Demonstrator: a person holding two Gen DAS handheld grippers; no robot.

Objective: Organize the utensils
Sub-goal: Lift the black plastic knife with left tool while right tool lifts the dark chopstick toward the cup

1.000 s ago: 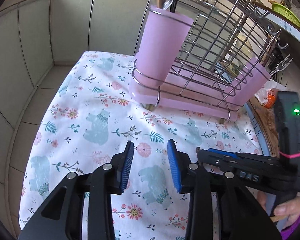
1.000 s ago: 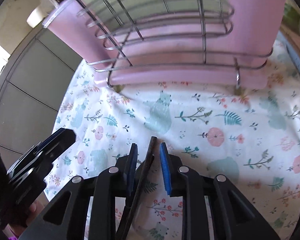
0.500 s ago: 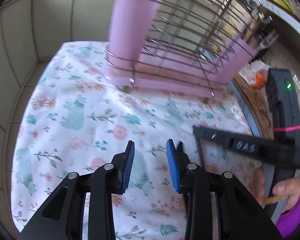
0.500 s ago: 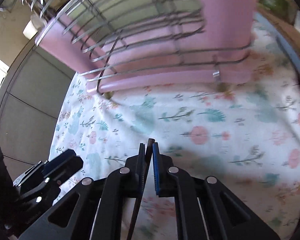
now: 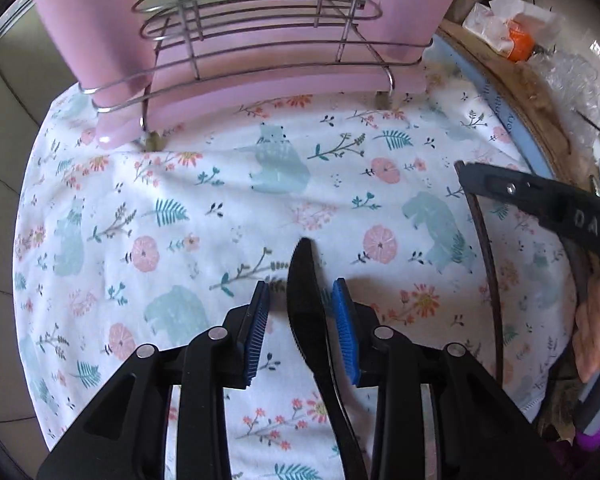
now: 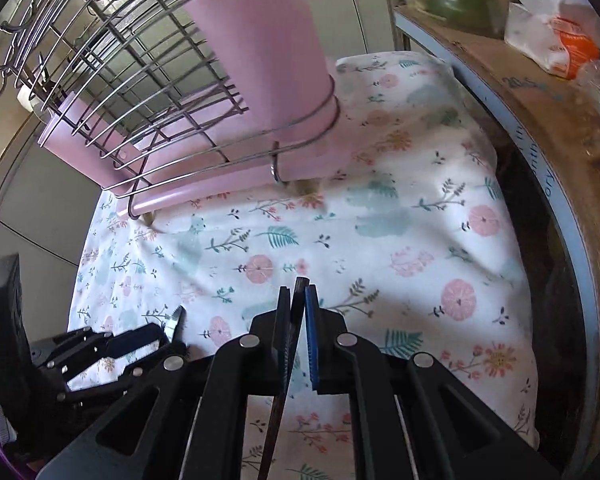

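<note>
Fingers of the left gripper (image 5: 302, 320) are standing apart, released, with a black serrated knife (image 5: 306, 300) lying between them on the floral cloth (image 5: 204, 184), nearer the right pad and possibly touching it. Off to the right, the right gripper (image 6: 298, 328) is clenching a thin dark chopstick (image 6: 296, 308) between its blue pads, the stick's tip poking just past them. At the far side of the cloth, a wire rack (image 5: 252, 28) is carrying two pink cups (image 6: 260, 52), one at its left end and one at its right.
</note>
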